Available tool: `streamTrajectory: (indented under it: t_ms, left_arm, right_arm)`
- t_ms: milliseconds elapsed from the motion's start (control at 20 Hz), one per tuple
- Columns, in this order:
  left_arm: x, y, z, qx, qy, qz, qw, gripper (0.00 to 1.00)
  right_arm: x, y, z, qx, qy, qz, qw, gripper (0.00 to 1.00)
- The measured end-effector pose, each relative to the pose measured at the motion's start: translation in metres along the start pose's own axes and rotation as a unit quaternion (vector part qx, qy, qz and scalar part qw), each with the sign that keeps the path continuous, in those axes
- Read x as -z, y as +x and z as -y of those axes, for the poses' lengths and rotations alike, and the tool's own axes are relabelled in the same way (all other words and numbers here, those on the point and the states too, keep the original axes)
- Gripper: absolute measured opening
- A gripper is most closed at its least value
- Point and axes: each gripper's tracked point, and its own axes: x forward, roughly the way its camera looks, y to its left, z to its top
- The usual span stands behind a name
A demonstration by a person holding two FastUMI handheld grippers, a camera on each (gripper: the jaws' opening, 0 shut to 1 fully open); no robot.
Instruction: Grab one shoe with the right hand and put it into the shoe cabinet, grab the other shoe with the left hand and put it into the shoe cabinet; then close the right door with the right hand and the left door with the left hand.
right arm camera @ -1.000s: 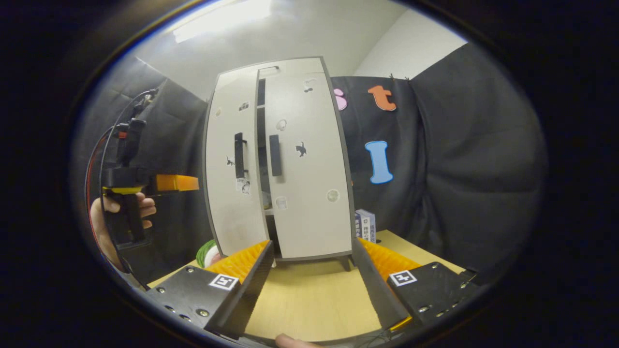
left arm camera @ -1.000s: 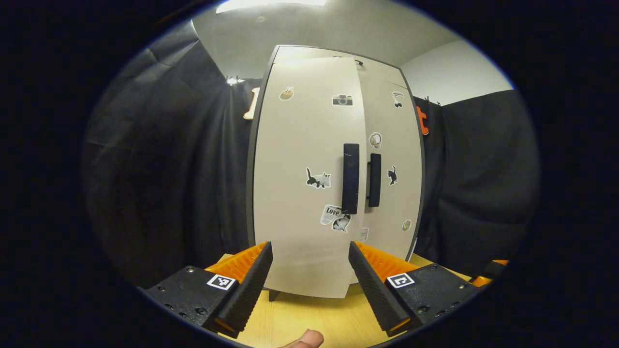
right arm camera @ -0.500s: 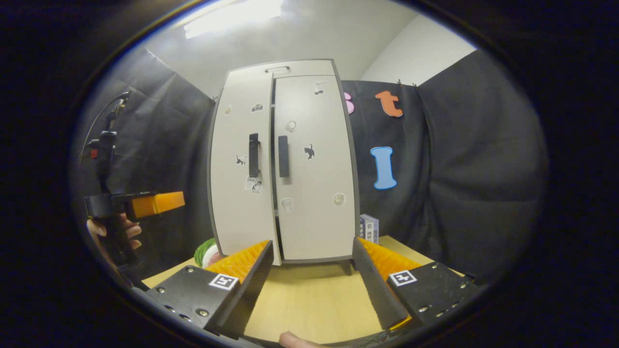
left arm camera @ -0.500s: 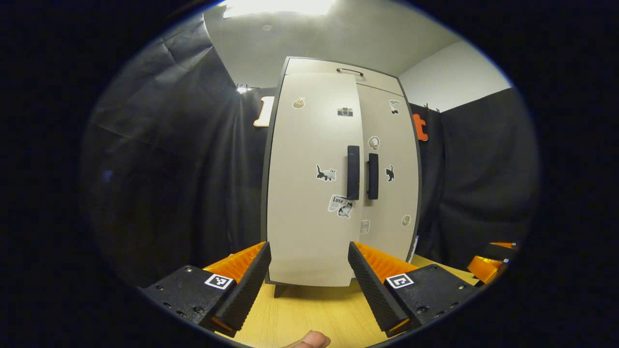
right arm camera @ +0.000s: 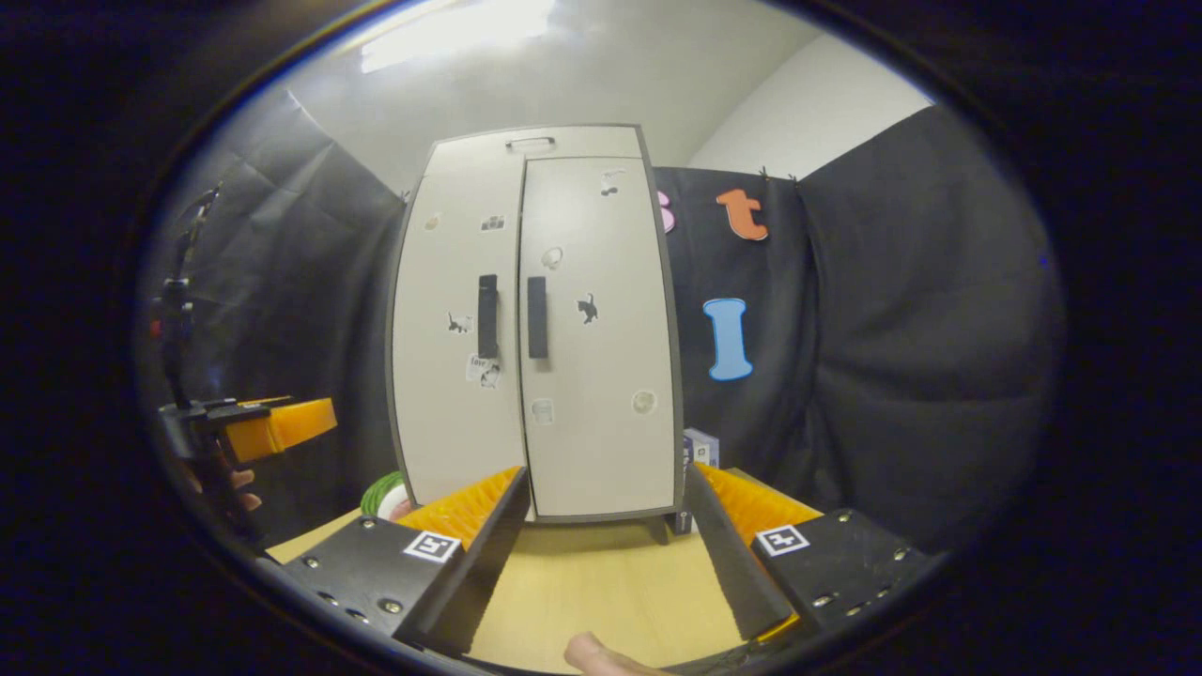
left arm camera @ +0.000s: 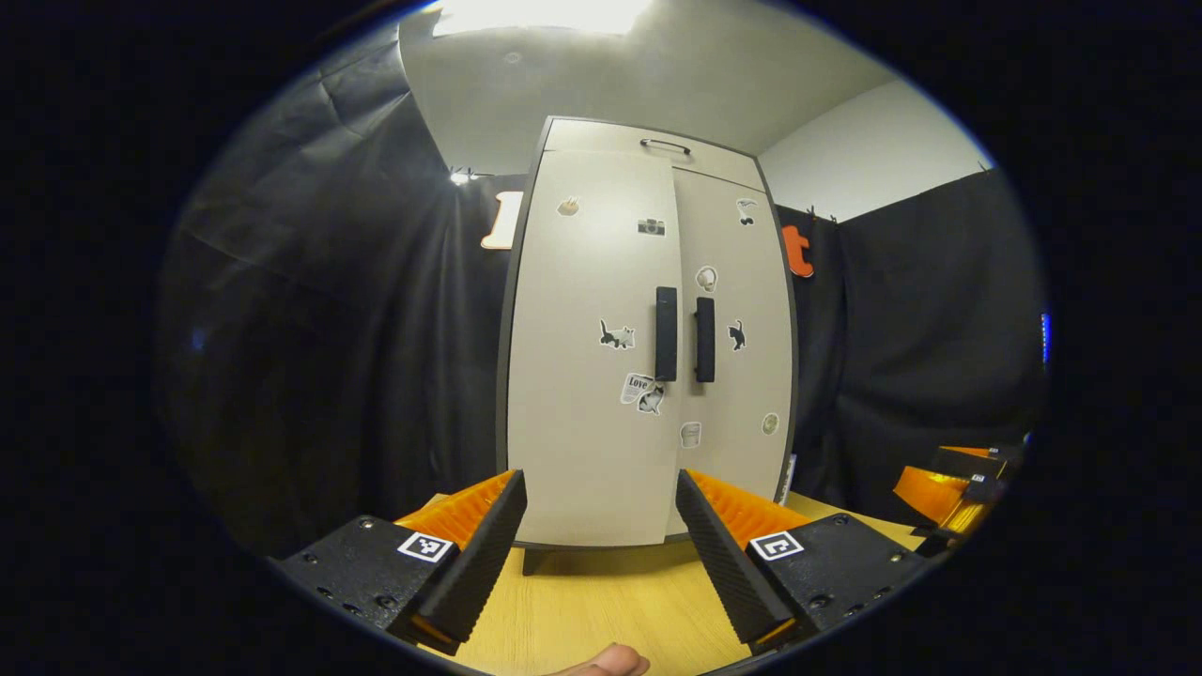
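I see the shoe cabinet with smooth, matt pale panels in a dark frame, paper-like stickers on its doors and matt dark handles. Under it the table looks like light wood-grain laminate. My left gripper fingers have ribbed, matt faces.

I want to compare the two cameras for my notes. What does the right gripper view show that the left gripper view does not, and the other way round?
Right gripper view: a small box on the table by the right foot of the shoe cabinet, a green and white thing by its left foot, and the left gripper held by a hand at the left edge.
Left gripper view: the right gripper at the right edge.
Both: the shoe cabinet with its two doors shut, the wooden table, and each camera's own fingers standing apart, holding nothing.
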Motion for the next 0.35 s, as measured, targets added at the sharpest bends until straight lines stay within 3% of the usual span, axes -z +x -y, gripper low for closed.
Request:
streamTrajectory:
  t_ms: [100, 350]
  left_arm:
    - [0.004, -0.004, -0.001, -0.001, -0.001, -0.009, 1.000, 0.99]
    - [-0.003, -0.009, -0.004, -0.009, 0.007, -0.002, 1.000, 0.99]
  right_arm:
    - [-0.006, -0.003, 0.002, 0.009, -0.002, 0.005, 1.000, 0.99]
    - [-0.011, -0.013, -0.010, -0.011, -0.012, 0.014, 1.000, 0.99]
